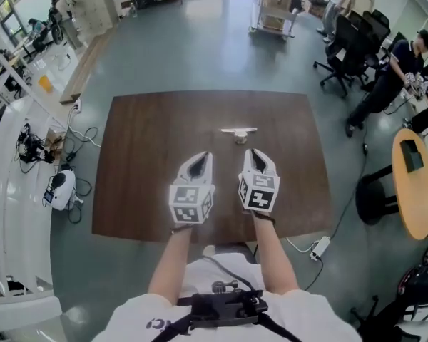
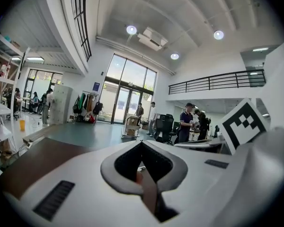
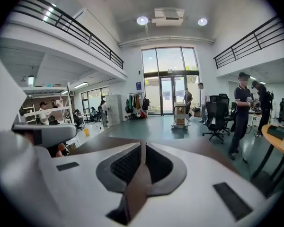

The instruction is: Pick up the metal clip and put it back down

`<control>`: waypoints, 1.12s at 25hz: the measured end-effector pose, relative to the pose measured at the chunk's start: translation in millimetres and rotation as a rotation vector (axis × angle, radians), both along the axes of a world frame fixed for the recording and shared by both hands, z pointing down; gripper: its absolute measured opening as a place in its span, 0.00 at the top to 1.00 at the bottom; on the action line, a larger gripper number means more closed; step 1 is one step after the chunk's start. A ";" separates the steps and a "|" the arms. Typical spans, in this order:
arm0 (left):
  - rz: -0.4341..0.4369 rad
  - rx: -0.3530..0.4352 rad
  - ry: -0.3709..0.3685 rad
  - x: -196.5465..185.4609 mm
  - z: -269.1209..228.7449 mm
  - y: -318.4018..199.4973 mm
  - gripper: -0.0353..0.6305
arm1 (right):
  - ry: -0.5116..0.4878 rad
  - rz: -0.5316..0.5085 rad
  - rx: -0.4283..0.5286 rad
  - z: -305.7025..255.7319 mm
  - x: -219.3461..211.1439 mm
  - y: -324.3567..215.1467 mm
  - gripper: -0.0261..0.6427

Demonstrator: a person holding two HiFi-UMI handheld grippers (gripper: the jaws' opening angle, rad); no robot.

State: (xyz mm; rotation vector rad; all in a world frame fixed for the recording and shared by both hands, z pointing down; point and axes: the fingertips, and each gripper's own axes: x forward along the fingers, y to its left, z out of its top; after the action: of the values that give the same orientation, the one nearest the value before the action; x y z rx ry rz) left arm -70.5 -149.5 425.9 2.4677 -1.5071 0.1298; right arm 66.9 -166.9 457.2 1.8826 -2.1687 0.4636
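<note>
Plainly, in the head view the metal clip [image 1: 239,132] lies on the brown table [image 1: 143,191], toward its far side and well clear of the edges. The left gripper [image 1: 204,158] and the right gripper [image 1: 254,157] are side by side on the near side of the clip, both pointing away from the person. The clip sits just beyond the gap between them, a little nearer the right one, and neither tool touches it.

In the left gripper view the two jaws meet at their tips with nothing caught between them, so this tool is closed and empty. Past it there is only the table edge and the open hall with people standing far off. A small pale speck shows low in the opening behind the jaws, too small to name.

In the right gripper view the jaws are likewise drawn together, tip to tip, with nothing gripped. The table top runs away beyond them.

As for progress, the clip is down on the table and no tool has hold of it. The pictures alone don't say whether the lift is still to come or is already finished. If it is still to come, the right gripper would have to open, reach forward to the clip and close on it.
</note>
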 end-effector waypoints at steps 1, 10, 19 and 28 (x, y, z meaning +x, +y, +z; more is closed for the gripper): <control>0.002 0.011 0.001 0.3 -7.1 5.2 0.93 | 0.006 -0.009 0.020 -10.1 -2.1 6.7 0.92; 0.018 0.100 -0.042 2.7 -49.7 46.9 0.93 | -0.025 -0.095 0.175 -75.5 -24.5 49.1 0.95; 0.006 0.176 -0.036 1.5 -76.1 68.2 0.93 | -0.082 -0.102 0.283 -112.4 -14.0 78.8 0.95; 0.016 0.173 -0.011 6.1 -68.3 71.0 0.93 | -0.068 -0.120 0.333 -125.4 -14.2 88.9 0.95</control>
State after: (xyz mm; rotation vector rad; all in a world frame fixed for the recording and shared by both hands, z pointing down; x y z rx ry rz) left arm -64.4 -78.6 357.7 2.6172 -1.5638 0.0163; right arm 52.7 -78.0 331.8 1.9008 -2.5169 0.1513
